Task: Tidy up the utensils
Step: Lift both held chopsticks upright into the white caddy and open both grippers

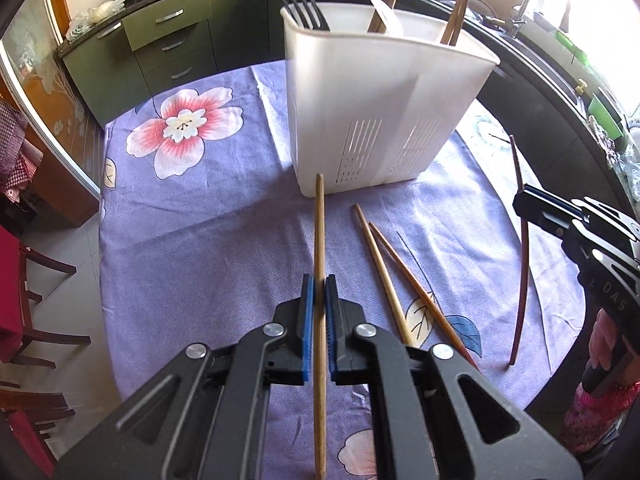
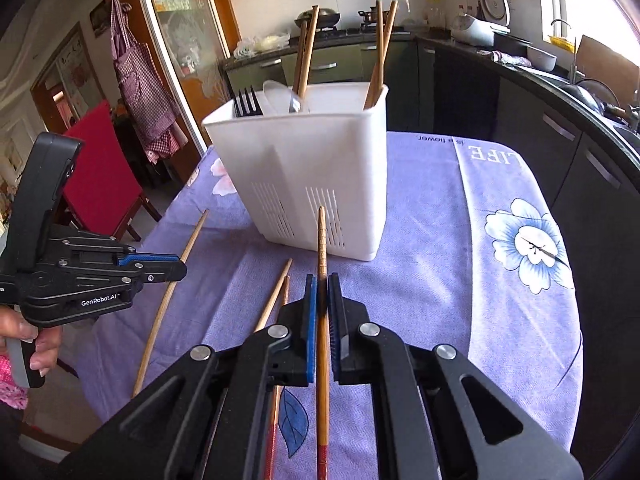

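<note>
Left wrist view showed the left gripper [image 1: 319,280] clamped on a pale chopstick [image 1: 319,224], the stick running straight ahead between the blue pads with its tip just short of the white utensil holder [image 1: 384,112]. Right wrist view showed the same of the right gripper [image 2: 322,280]: jaws pressed onto a reddish-ended chopstick [image 2: 322,240], long axis pointing far toward the holder's slotted wall. Both held sticks lay nearly level, so each probably needed tipping upright before going over the rim. Neither gripper looked clearly nearer the holder, though fisheye distortion made that hard to judge. Two loose chopsticks [image 1: 384,272] lay on the purple floral tablecloth [image 1: 200,240] between the grippers. Inside the holder stood a black fork [image 2: 247,102] at the left and more chopsticks [image 2: 380,56] toward the right.
</note>
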{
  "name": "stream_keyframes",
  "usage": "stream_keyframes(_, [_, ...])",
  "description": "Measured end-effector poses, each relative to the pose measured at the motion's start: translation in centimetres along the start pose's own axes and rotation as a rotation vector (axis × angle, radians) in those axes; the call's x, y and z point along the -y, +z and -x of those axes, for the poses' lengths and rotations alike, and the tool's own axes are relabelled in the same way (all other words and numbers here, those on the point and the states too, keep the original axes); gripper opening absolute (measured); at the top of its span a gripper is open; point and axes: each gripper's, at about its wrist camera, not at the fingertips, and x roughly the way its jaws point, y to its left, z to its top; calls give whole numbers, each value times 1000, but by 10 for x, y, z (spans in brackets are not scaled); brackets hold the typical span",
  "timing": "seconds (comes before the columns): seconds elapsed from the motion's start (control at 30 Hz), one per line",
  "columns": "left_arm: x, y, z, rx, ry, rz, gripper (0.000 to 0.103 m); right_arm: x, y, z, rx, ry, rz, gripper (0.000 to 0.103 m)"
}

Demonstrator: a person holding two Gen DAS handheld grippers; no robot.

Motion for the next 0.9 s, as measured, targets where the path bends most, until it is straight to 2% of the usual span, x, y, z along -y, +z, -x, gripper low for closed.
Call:
stream_keyframes(0.43, [15,-17,57,93,5,-47,6,11,-15,77,140,-1,-26,6])
stream_keyframes(0.9, [22,-31,93,150,14,-74,6,2,-25,108,185,6,-5,6])
